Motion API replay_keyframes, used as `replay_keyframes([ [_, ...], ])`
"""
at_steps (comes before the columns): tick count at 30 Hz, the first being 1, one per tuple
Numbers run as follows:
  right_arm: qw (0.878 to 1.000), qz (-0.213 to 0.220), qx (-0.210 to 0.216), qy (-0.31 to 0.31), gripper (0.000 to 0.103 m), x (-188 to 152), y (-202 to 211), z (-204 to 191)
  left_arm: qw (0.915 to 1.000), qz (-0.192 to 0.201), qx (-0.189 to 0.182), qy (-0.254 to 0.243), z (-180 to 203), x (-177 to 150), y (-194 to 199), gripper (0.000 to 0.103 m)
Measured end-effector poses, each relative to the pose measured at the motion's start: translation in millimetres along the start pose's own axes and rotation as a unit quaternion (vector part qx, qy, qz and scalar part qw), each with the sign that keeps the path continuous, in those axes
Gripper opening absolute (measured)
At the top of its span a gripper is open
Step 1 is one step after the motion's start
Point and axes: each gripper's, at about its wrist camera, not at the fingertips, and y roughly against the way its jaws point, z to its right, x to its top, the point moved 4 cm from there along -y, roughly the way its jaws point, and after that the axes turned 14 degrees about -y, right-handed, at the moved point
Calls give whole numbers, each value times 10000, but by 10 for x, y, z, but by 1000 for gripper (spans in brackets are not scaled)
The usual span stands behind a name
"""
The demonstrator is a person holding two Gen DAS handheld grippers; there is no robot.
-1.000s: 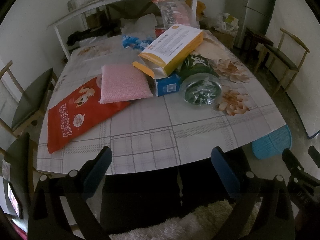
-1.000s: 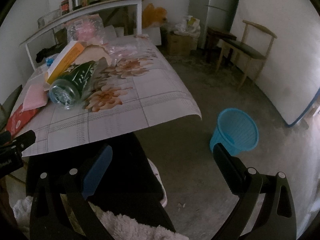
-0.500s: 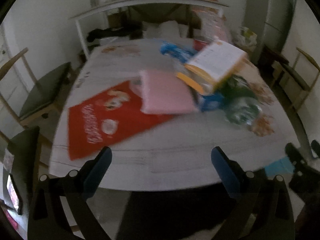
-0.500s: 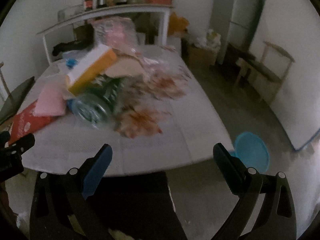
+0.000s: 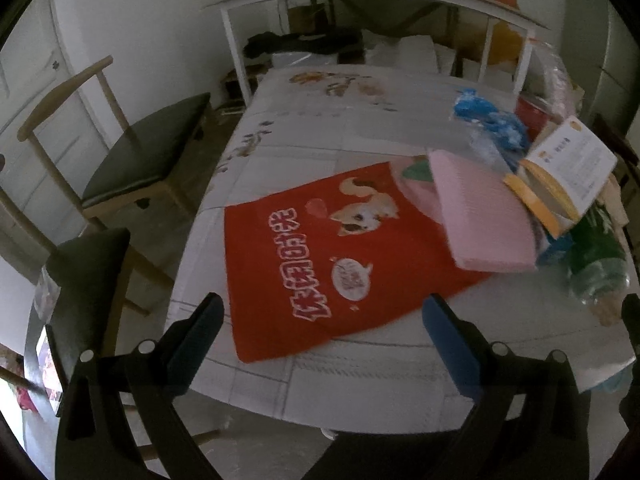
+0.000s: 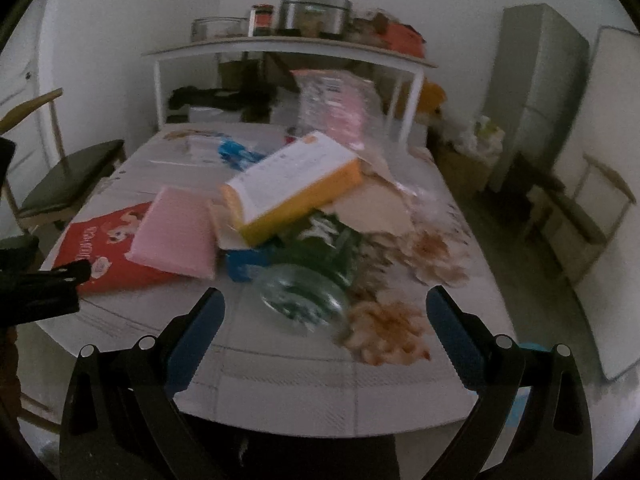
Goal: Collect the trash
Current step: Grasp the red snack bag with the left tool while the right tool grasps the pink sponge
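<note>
Gaping empty, both hand-held grippers [image 5: 320, 320] [image 6: 326, 314] overhang table [image 5: 360, 368].

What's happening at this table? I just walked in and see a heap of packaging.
A person holds a two-finger gripper in each hand to collect trash, and nothing is picked up yet. The left gripper hangs open over the red bag lying flat near the table edge. The right gripper is open too, facing the clear plastic bottle on its side. A pink packet and a yellow-and-white box sit in the pile beyond.
</note>
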Motion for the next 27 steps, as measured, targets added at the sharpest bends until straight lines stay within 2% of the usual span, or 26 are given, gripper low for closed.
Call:
replay_keyframes([
  [5, 9995, -136, 222, 156, 96, 41, -33, -224, 9999, -110, -34, 40, -83, 19, -110, 97],
  [10, 9970, -653, 394, 95, 96, 70, -120, -403, 9999, -89, -122, 60, -172, 22, -147, 97],
  [20, 9934, -1071, 384, -137, 97, -27, -249, -445, 9999, -72, -52, -49, -289, 7, -238, 97],
  [24, 9932, -1063, 455, -138, 96, -30, -245, -446, 9999, 49, -90, -33, -325, -5, -258, 97],
  [27, 9928, -996, 619, -225, 96, -10, -221, -419, 9990, 376, -241, -22, -405, -3, -242, 97],
])
